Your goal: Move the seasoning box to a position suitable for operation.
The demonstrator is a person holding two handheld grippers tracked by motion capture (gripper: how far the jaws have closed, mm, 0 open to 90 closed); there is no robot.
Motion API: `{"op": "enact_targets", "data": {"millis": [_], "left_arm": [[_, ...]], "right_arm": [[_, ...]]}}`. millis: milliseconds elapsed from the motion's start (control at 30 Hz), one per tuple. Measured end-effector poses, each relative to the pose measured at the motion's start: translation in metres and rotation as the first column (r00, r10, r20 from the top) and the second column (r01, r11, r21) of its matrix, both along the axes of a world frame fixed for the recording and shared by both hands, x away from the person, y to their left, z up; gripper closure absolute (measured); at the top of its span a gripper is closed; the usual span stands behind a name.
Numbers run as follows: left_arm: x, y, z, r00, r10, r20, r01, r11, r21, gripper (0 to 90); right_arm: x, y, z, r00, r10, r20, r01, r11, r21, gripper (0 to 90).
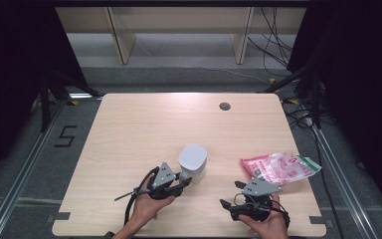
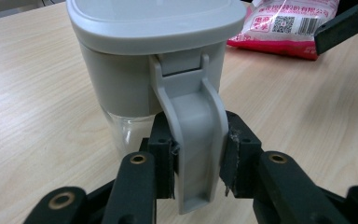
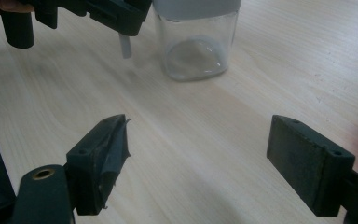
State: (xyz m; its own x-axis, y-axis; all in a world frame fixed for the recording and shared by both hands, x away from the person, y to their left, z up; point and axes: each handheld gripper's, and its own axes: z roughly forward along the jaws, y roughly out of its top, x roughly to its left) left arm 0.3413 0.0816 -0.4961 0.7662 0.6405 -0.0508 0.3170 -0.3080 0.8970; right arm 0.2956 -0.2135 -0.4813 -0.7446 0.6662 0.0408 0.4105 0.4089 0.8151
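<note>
One grey-lidded clear jug (image 2: 154, 56) — curved plastic handle (image 2: 196, 140), wood-grain table (image 1: 139, 129)

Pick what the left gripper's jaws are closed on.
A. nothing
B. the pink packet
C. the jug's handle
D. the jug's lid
C: in the left gripper view, the left gripper has both pads pressed against the sides of the jug's grey handle; the pink packet lies apart behind.

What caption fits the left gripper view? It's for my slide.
Left gripper clamps the grey handle of a lidded clear jug on a wooden table.
</note>
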Motion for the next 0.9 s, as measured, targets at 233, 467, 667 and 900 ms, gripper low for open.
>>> {"op": "enact_targets", "data": {"millis": [233, 467, 667, 900], "left_arm": [[0.008, -0.001, 0.0, 1.0, 0.004, -0.004, -0.005, 1.0, -0.004, 67.8], [0.016, 0.006, -0.001, 0.9994, 0.033, 0.013, -0.034, 0.9994, 0.007, 67.6], [0.027, 0.019, -0.003, 0.9937, 0.108, 0.029, -0.108, 0.9941, 0.008, 67.6], [0.038, 0.029, -0.006, 0.9827, 0.182, 0.032, -0.182, 0.9832, -0.012, 67.4]], "right_arm": [[-0.002, 0.001, 0.0, 0.9997, -0.022, -0.014, 0.022, 1.0, 0.002, 21.4], [-0.003, 0.001, 0.0, 0.9996, -0.023, -0.019, 0.023, 1.0, 0.004, 21.4], [-0.002, 0.001, 0.0, 0.9996, -0.021, -0.017, 0.021, 1.0, 0.004, 21.4], [-0.002, 0.001, 0.0, 0.9998, -0.012, -0.013, 0.012, 1.0, 0.0, 21.4]]}}
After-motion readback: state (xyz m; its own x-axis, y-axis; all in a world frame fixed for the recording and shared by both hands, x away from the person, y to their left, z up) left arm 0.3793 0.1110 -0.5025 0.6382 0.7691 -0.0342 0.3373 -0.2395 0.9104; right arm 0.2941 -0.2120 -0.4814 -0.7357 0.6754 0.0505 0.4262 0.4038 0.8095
